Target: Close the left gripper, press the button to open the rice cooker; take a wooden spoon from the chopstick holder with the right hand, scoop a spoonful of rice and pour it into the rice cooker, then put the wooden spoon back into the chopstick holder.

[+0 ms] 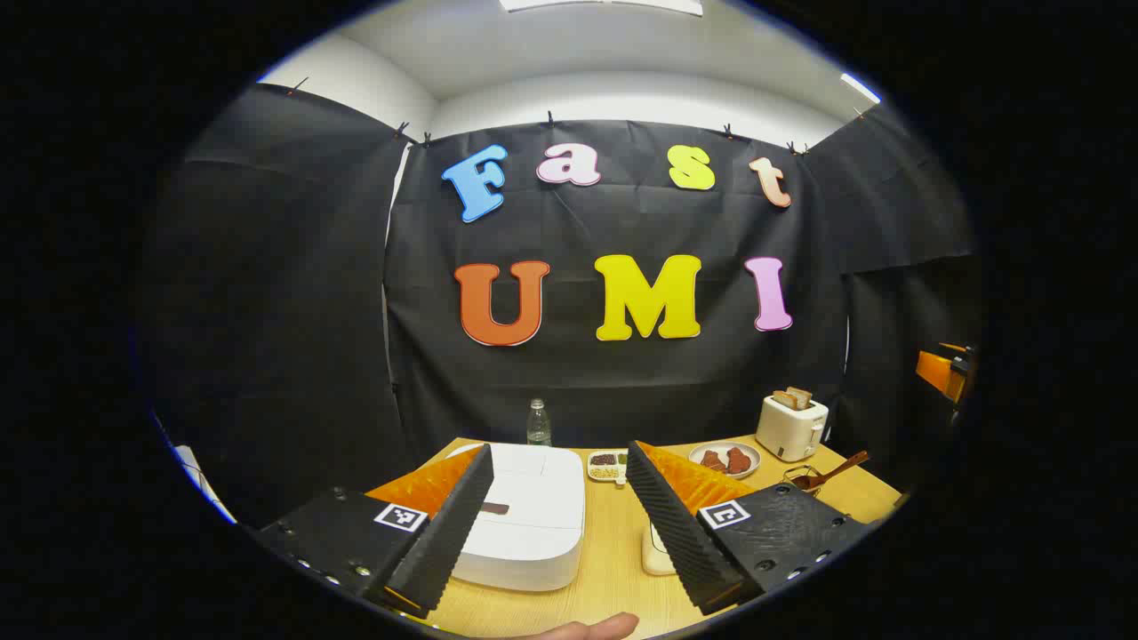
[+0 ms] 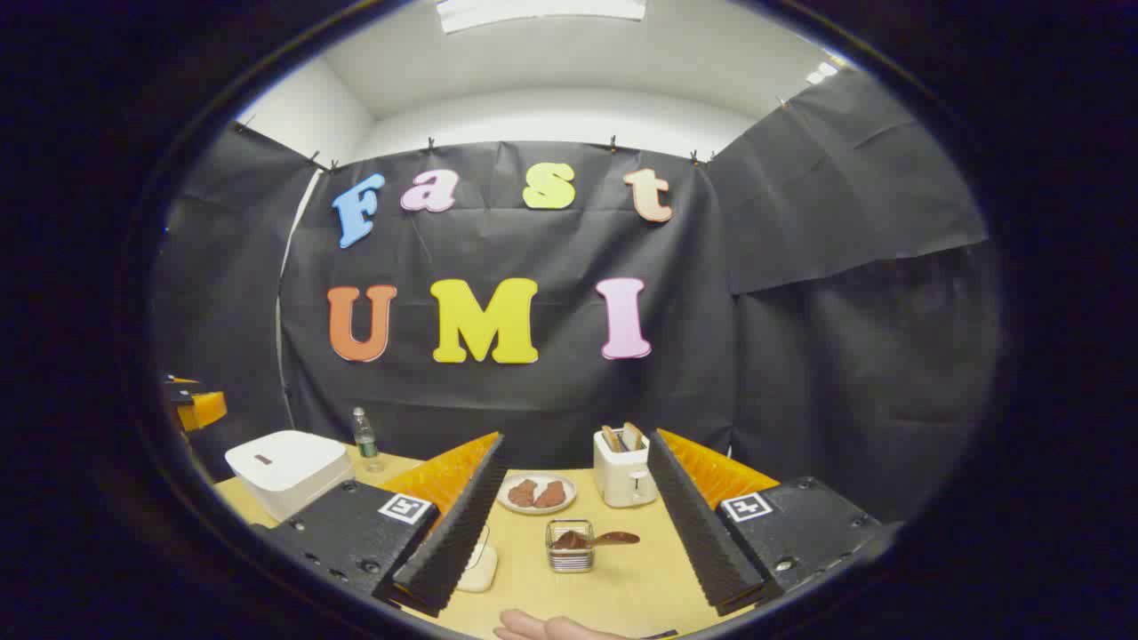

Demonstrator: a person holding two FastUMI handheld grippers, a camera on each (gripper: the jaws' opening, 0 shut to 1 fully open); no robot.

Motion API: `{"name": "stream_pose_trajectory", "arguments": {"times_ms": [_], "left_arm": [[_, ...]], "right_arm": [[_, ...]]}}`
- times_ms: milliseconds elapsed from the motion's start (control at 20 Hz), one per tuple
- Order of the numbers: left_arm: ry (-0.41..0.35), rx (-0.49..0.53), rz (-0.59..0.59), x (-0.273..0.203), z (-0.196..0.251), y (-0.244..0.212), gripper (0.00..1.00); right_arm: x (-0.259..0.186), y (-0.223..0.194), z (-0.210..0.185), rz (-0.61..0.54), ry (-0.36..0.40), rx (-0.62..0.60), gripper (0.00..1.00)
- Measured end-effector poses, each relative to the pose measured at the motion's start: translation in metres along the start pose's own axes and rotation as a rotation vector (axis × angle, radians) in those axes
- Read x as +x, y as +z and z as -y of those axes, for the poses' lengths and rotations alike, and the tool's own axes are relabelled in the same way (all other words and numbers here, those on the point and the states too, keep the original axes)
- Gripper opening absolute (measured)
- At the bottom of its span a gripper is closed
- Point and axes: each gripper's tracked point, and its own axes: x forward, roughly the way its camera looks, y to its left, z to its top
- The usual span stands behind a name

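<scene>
Both my tools are wide open, left tool (image 1: 558, 484) over the shut rice cooker (image 1: 524, 516), right tool (image 2: 575, 498) near the wooden spoon (image 2: 605, 539).

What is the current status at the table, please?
Both tools open, holding nothing. Rice cooker lid shut. Wooden spoon in chopstick holder. Nothing in the way.
</scene>
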Motion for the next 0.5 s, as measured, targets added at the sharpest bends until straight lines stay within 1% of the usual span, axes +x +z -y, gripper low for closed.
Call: {"name": "stream_pose_trajectory", "arguments": {"times_ms": [50, 100, 200, 400, 450, 500], "left_arm": [[-0.009, 0.006, 0.007, -0.001, 0.000, 0.000, 0.95], [-0.021, 0.011, 0.010, -0.002, 0.002, 0.000, 0.95], [-0.039, -0.002, 0.015, -0.004, 0.005, 0.001, 0.95], [-0.052, 0.019, 0.049, -0.007, 0.007, 0.013, 0.95], [-0.052, 0.027, 0.053, -0.007, 0.006, 0.013, 0.95], [-0.037, 0.033, 0.062, -0.008, 0.002, 0.015, 0.95]], "right_arm": [[-0.002, -0.001, 0.000, 0.005, 0.003, -0.004, 0.98], [-0.005, 0.000, 0.000, 0.008, 0.005, -0.005, 1.00], [-0.008, 0.003, -0.001, 0.019, 0.014, -0.011, 1.00], [-0.016, 0.014, 0.006, 0.080, -0.006, -0.023, 1.00], [-0.017, 0.014, 0.007, 0.093, -0.006, -0.023, 0.98], [-0.020, 0.015, 0.007, 0.100, -0.004, -0.022, 0.98]]}}
